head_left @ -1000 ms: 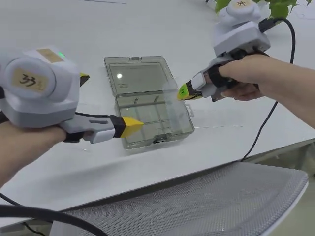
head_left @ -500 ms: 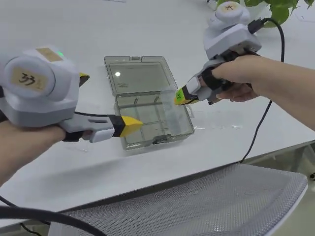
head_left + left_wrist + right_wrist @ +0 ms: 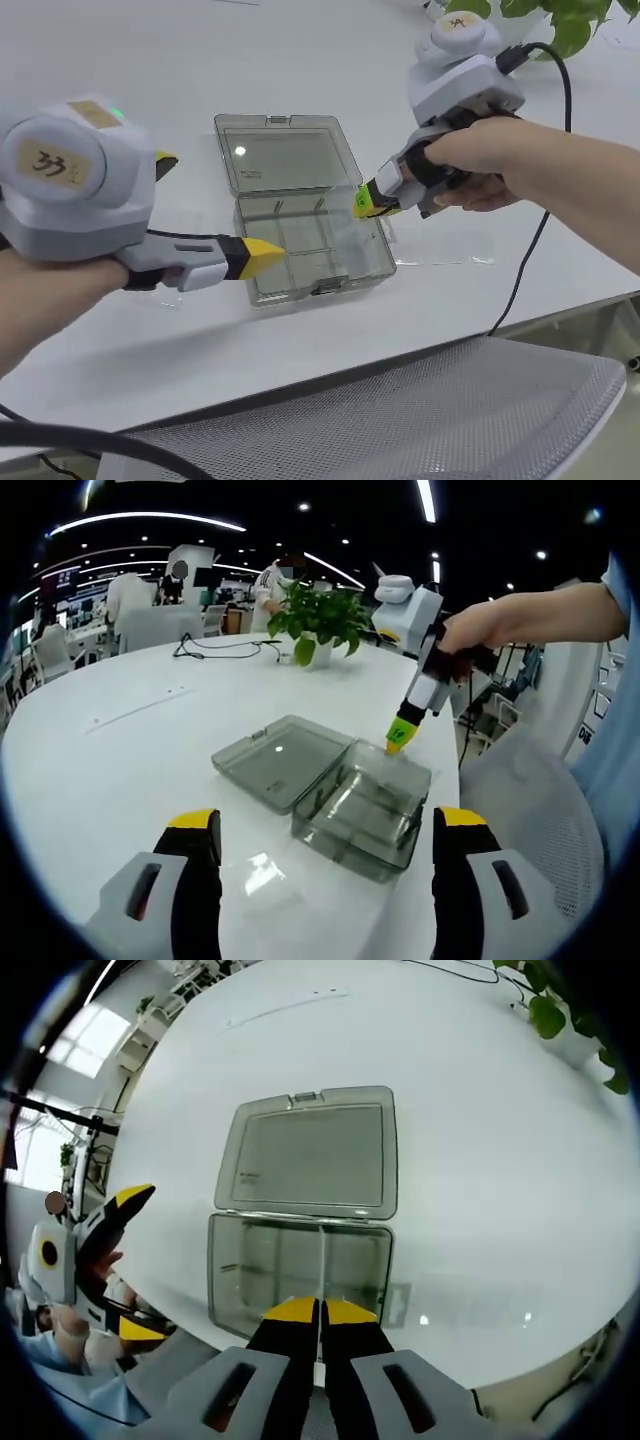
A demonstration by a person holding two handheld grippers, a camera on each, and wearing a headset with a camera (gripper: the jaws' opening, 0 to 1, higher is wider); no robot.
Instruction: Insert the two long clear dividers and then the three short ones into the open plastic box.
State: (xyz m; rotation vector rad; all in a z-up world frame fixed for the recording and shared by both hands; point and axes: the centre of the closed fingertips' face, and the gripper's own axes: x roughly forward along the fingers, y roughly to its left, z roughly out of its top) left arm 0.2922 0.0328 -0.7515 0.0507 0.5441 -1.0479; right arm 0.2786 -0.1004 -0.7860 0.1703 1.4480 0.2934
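Clear divider (image 3: 321, 1260), edge-on, hard to make out
Over the smoky open box (image 3: 215, 1280) the right gripper (image 3: 320, 1312) pinches it; the left gripper (image 3: 327, 820) gapes wide, empty.

All three views are sharing my open box (image 3: 285, 160): head view looking down, left gripper view facing low across the table (image 3: 120, 740), right gripper view hovering close overhead.

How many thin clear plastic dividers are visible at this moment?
3 clear dividers: one pinched in the right gripper over the grey translucent plastic box, two flat on the white table just right of the box. More may lie unseen, being transparent.
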